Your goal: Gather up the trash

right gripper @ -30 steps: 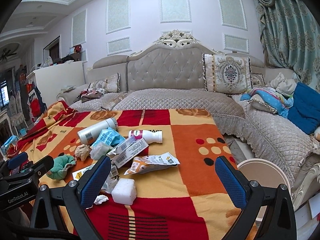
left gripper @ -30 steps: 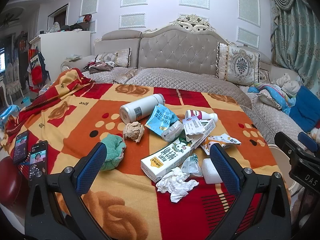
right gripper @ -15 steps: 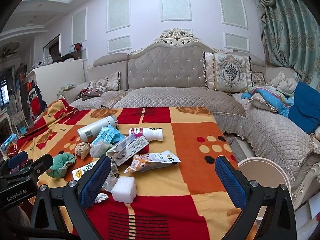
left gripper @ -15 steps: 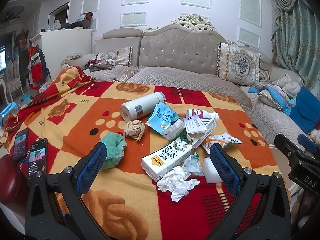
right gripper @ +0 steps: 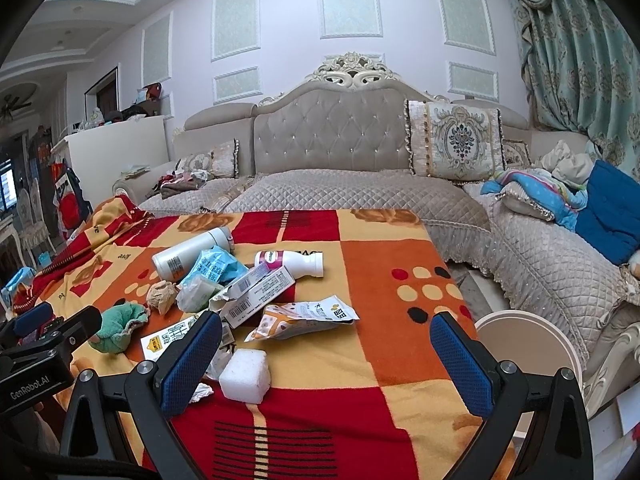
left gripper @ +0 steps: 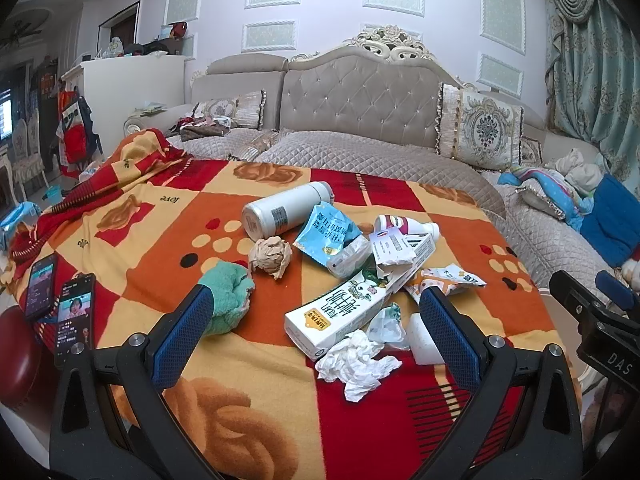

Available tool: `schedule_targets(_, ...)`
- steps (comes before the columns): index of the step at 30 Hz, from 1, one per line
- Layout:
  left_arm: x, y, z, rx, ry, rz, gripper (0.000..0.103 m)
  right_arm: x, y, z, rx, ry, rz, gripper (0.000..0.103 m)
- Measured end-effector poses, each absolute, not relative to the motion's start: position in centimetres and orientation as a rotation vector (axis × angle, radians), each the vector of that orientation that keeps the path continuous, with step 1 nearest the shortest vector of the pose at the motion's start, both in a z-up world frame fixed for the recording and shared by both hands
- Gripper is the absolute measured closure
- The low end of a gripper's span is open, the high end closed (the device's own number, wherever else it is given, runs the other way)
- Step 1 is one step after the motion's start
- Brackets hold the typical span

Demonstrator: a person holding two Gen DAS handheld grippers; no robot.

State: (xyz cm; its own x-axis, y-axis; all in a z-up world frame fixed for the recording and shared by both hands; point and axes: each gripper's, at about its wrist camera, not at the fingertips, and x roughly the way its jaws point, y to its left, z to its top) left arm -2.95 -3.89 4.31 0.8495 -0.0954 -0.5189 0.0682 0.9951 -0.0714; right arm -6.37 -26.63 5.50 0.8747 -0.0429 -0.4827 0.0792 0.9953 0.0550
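Both hand-held grippers, left (left gripper: 316, 328) and right (right gripper: 326, 354), remain spread and empty, edged slightly nearer the trash pile (left gripper: 352, 264) on the blanket-covered surface (right gripper: 392, 256); collection not yet begun.

Fuzzy cloth blanket (left gripper: 132, 240), crumpled paper tissue (left gripper: 356, 364), glossy cardboard milk carton (left gripper: 340, 312).

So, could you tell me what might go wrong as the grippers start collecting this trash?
1. The two phones lie at the blanket's edge beside the left gripper; a sweep could knock them off.
2. The milk carton lies under the torn box; lifting it may scatter the pile.
3. The white flask and green cloth may not be trash.
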Motion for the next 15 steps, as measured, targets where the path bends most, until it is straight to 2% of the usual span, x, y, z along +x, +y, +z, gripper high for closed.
schedule_targets(15, -2.82, -3.82, 3.38, -0.047, 0.570, -0.075, 0.001, -5.75, -26.94, 4.75, 0.102, 0.559, -0.057, 0.000)
